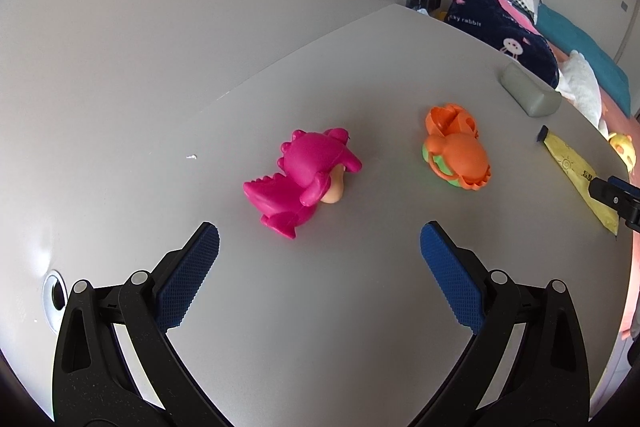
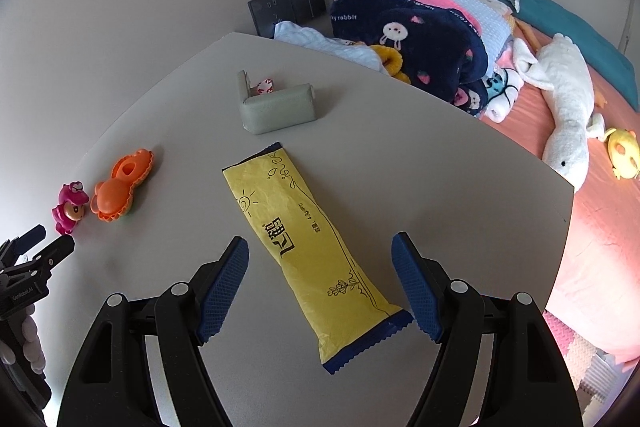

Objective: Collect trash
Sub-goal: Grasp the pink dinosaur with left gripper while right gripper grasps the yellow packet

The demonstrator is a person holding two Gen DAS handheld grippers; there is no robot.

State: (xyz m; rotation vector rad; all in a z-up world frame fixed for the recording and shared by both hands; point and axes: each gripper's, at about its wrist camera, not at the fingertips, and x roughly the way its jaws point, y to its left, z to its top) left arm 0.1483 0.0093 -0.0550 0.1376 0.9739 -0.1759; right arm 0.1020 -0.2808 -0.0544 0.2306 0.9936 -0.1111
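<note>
A yellow snack wrapper (image 2: 308, 247) with dark blue ends lies flat on the grey table (image 2: 460, 179). My right gripper (image 2: 320, 247) stands open above it, a blue pad on each side of the wrapper, neither pad touching it. The same wrapper (image 1: 572, 171) shows at the right edge of the left wrist view, with the right gripper's tip (image 1: 614, 193) over it. My left gripper (image 1: 320, 233) is open and holds nothing, just short of a pink dinosaur toy (image 1: 300, 179) lying on its side.
An orange and green toy (image 1: 456, 151) lies right of the dinosaur. A grey-green pouch (image 2: 276, 105) with a small pink and white sweet (image 2: 264, 85) behind it sits at the table's far side. Beyond the edge is a bed with blankets (image 2: 420, 35) and plush toys (image 2: 568, 99).
</note>
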